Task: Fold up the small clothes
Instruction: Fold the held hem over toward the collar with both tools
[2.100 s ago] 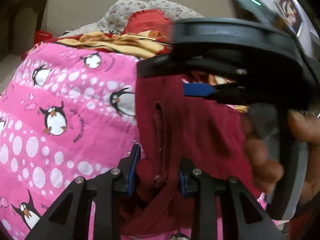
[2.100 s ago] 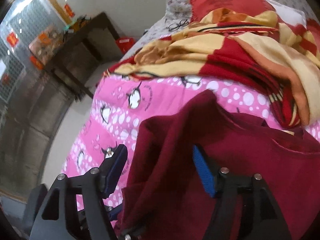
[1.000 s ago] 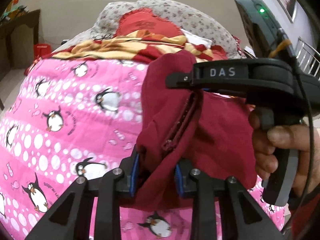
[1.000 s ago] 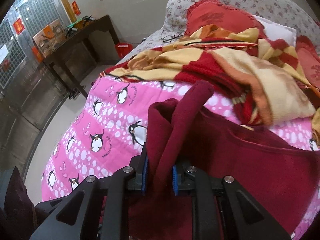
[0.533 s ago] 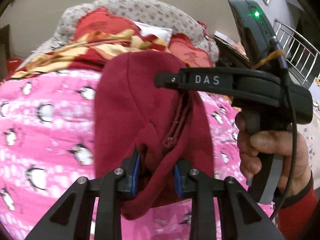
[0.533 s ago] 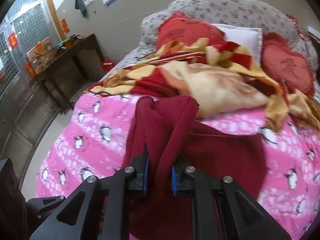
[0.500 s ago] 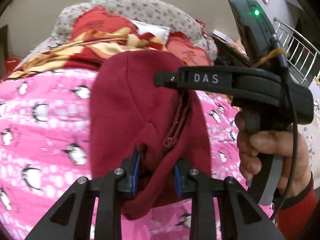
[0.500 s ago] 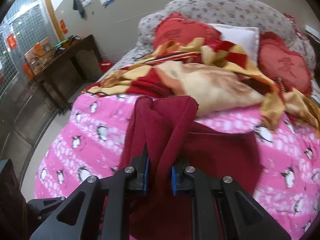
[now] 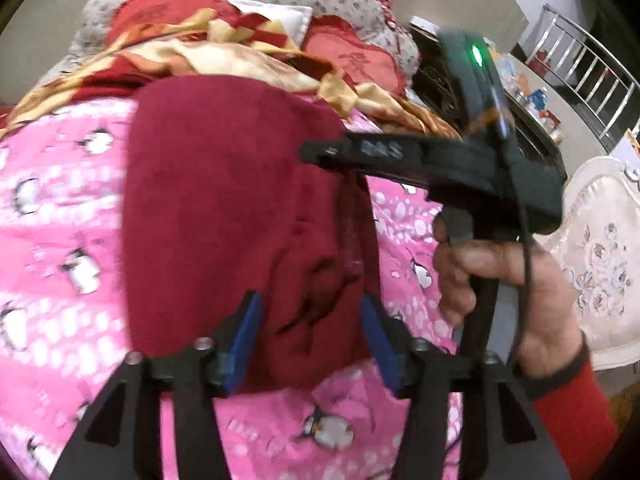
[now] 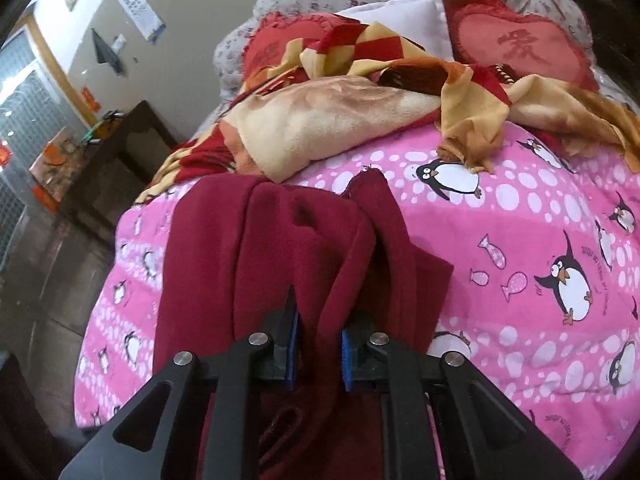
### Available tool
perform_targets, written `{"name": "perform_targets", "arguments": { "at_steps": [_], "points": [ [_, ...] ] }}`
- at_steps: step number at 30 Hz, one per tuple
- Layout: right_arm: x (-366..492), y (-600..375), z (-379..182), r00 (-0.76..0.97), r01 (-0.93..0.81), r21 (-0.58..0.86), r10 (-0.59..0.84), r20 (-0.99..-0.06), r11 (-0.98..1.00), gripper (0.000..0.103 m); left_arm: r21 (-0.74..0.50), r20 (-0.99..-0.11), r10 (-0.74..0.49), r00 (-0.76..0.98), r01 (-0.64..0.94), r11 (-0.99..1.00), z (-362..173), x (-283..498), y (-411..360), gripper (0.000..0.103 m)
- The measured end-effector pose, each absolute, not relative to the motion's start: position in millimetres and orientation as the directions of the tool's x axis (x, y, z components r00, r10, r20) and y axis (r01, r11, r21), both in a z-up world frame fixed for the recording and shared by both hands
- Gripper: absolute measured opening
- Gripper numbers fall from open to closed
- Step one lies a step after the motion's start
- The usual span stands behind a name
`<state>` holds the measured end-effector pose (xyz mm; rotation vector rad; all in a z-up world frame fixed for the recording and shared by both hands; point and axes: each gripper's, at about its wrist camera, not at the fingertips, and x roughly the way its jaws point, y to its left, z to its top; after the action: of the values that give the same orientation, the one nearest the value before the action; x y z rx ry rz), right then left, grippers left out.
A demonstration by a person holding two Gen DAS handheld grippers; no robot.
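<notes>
A dark red garment (image 9: 224, 208) lies folded over on the pink penguin bedspread (image 9: 52, 216). My left gripper (image 9: 310, 330) is open, its blue pads standing apart on either side of the garment's near edge. In the left wrist view the right gripper's black body (image 9: 440, 160) reaches over the garment's right side, held by a hand. In the right wrist view my right gripper (image 10: 318, 350) is shut on a bunched fold of the dark red garment (image 10: 280, 240), which drapes away over the bedspread (image 10: 520, 240).
A yellow and red blanket (image 10: 360, 108) is heaped at the head of the bed with red heart cushions (image 10: 520, 48) and a floral pillow. A dark side table (image 10: 112, 160) stands left of the bed. A cream chair (image 9: 600, 260) is at the right.
My left gripper has opened and let go of the garment. The garment has been carried over and now lies wider on the bedspread. My right gripper stays shut on its fold.
</notes>
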<state>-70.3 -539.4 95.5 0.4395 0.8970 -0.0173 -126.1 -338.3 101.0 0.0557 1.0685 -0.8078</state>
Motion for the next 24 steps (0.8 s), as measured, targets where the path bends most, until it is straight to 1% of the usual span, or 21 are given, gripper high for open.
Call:
{"name": "perform_targets", "arguments": {
  "at_steps": [1,3,4,5,6,7,9,10,11,12,13,16,18,19,21,24],
  "points": [
    [-74.1,-540.0,98.2,0.636,0.182,0.364,0.173,-0.752,0.914,0.039,-0.329,-0.784,-0.568,0.25,0.608,0.723,109.2,-127.9,-327.4,0.063],
    [-84.2,-540.7,103.9,0.647,0.168,0.38,0.19,-0.739,0.91,0.051,-0.299,-0.771,-0.555,0.314,0.59,0.75,120.4,-127.6,-309.0,0.073],
    [-88.6,-542.5,106.5,0.653,0.165,0.396,0.201,-0.73,0.903,0.054,-0.273,-0.769,-0.533,0.353,0.573,0.773,122.4,-126.6,-300.9,0.074],
    [-90.1,-542.8,108.1,0.659,0.162,0.409,0.21,-0.723,0.898,0.061,-0.248,-0.772,-0.511,0.377,0.562,0.789,120.7,-125.0,-297.1,0.074],
    [-89.6,-543.1,108.4,0.663,0.157,0.421,0.221,-0.716,0.893,0.062,-0.233,-0.781,-0.496,0.38,0.558,0.796,117.9,-124.5,-296.6,0.074],
    [-87.7,-541.8,107.6,0.664,0.153,0.424,0.225,-0.713,0.893,0.063,-0.224,-0.798,-0.476,0.369,0.552,0.803,111.5,-123.3,-298.7,0.074],
    [-75.5,-535.6,99.6,0.635,0.154,0.399,0.219,-0.741,0.904,0.061,-0.24,-0.816,-0.471,0.335,0.545,0.803,98.4,-121.3,-305.7,0.074],
    [-69.5,-532.7,95.2,0.618,0.161,0.381,0.208,-0.758,0.911,0.057,-0.248,-0.824,-0.47,0.316,0.544,0.802,91.0,-122.3,-308.7,0.074],
    [-66.0,-531.1,93.8,0.61,0.169,0.358,0.188,-0.77,0.918,0.04,-0.249,-0.836,-0.459,0.3,0.538,0.805,84.1,-121.5,-313.8,0.074],
    [-65.0,-530.9,94.8,0.608,0.167,0.346,0.18,-0.773,0.923,0.033,-0.255,-0.845,-0.454,0.283,0.532,0.808,75.3,-121.3,-321.0,0.074],
    [-65.5,-530.8,97.8,0.608,0.161,0.339,0.177,-0.774,0.927,0.03,-0.268,-0.846,-0.46,0.272,0.529,0.805,71.0,-121.3,-324.4,0.074],
    [-78.5,-531.2,114.8,0.636,0.161,0.28,0.118,-0.763,0.946,0.028,-0.288,-0.848,-0.472,0.24,0.538,0.792,60.9,-124.6,-334.6,0.074],
    [-80.1,-534.2,111.4,0.636,0.192,0.247,0.072,-0.768,0.95,0.028,-0.27,-0.853,-0.464,0.238,0.558,0.784,53.0,-125.6,-345.2,0.076],
    [-76.5,-534.4,103.5,0.616,0.211,0.226,0.05,-0.786,0.951,0.028,-0.254,-0.86,-0.449,0.242,0.56,0.789,49.5,-126.6,-348.7,0.076],
    [-75.6,-535.4,97.0,0.618,0.228,0.243,0.052,-0.784,0.943,0.029,-0.236,-0.863,-0.436,0.255,0.561,0.794,46.2,-130.3,-350.9,0.076],
    [-94.4,-541.7,111.2,0.65,0.236,0.333,0.107,-0.753,0.913,0.039,-0.238,-0.851,-0.454,0.263,0.578,0.781,49.2,-137.0,-341.9,0.076]
  ]
}}
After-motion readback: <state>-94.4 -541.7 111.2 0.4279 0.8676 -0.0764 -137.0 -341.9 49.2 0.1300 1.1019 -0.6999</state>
